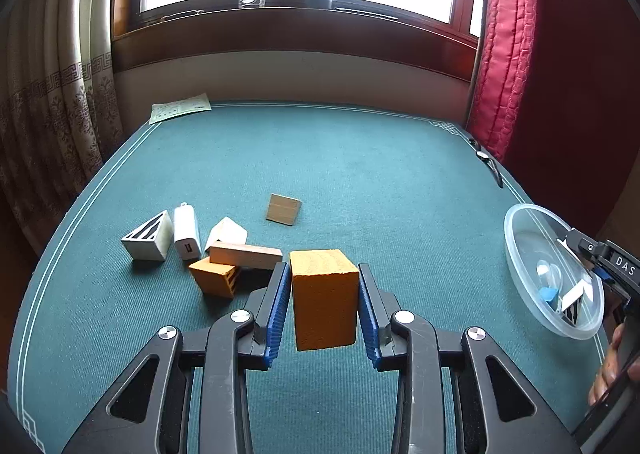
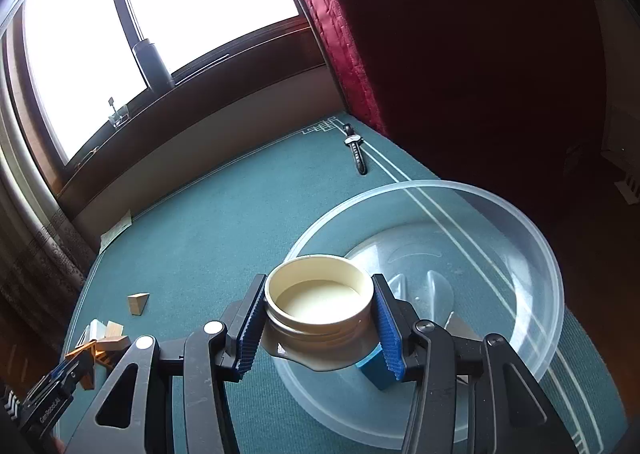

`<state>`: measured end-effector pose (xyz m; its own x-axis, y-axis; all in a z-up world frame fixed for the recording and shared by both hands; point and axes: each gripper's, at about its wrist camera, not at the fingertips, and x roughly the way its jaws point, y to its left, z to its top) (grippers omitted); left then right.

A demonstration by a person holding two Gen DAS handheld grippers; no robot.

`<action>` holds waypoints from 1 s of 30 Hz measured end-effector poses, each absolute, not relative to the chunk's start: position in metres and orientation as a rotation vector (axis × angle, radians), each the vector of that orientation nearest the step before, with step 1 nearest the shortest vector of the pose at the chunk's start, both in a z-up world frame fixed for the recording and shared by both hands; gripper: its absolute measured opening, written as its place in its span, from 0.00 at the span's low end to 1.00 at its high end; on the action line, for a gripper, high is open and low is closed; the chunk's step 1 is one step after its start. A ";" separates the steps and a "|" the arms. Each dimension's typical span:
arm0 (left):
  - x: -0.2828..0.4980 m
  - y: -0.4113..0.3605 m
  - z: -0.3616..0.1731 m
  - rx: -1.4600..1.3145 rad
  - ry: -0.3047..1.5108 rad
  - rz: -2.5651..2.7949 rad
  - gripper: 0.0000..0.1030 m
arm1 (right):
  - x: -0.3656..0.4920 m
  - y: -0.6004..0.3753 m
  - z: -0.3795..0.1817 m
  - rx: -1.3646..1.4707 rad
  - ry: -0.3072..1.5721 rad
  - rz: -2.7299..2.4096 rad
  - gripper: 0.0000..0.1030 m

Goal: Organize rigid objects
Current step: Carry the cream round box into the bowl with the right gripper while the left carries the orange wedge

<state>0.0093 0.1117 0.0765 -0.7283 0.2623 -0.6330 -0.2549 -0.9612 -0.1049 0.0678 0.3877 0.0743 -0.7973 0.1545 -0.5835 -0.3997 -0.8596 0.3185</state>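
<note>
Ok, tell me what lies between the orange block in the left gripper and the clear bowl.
Only bare green table cloth lies between the orange block and the clear bowl, shown in the left wrist view.

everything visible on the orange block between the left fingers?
The orange block is a plain box shape with a matte, slightly grainy surface, maybe painted wood. It stands upright between the left gripper's blue ribbed fingers, which flank both sides; small gaps show, so contact is unclear. It seems to sit on the green table, just right of the block pile.
</note>
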 end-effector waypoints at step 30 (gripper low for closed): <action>0.012 0.201 0.089 -0.923 0.112 2.501 0.33 | 0.103 0.455 0.049 -0.729 0.698 2.448 0.74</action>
